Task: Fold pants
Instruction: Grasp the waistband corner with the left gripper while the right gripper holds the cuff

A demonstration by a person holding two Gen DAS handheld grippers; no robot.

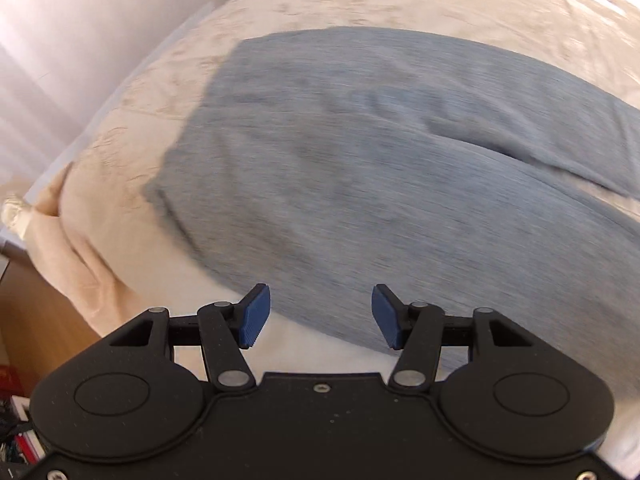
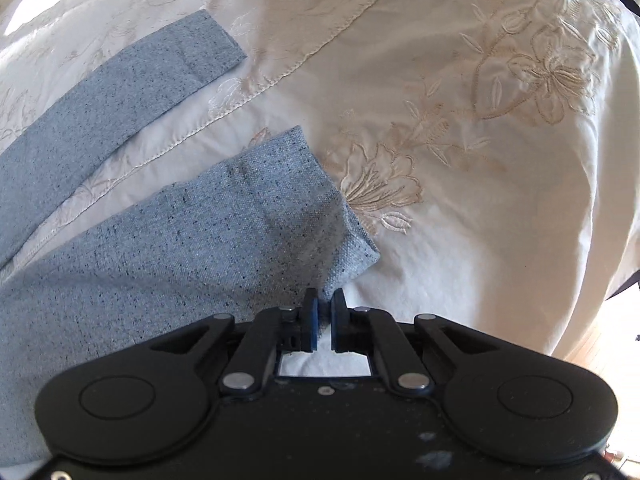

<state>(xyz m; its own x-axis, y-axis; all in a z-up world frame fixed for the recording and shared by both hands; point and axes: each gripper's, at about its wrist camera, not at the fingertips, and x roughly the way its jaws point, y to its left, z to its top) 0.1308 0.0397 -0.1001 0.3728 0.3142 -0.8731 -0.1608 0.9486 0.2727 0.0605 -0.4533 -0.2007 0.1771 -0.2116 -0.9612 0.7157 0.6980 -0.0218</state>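
Light blue-grey pants (image 1: 360,152) lie flat on a bed. The left wrist view shows the waist end and the fork of the two legs, blurred. My left gripper (image 1: 320,316) is open and empty, just above the near edge of the pants near the waist. The right wrist view shows both leg ends: the far leg (image 2: 120,92) lies flat, the near leg (image 2: 200,232) has its hem corner lifted. My right gripper (image 2: 324,312) is shut on the near leg's hem corner.
The bed has a cream embroidered cover (image 2: 460,140) with a stitched seam. In the left wrist view the bed's edge (image 1: 80,216) drops to a wooden floor (image 1: 36,328) at the left, with a white wall (image 1: 60,40) behind.
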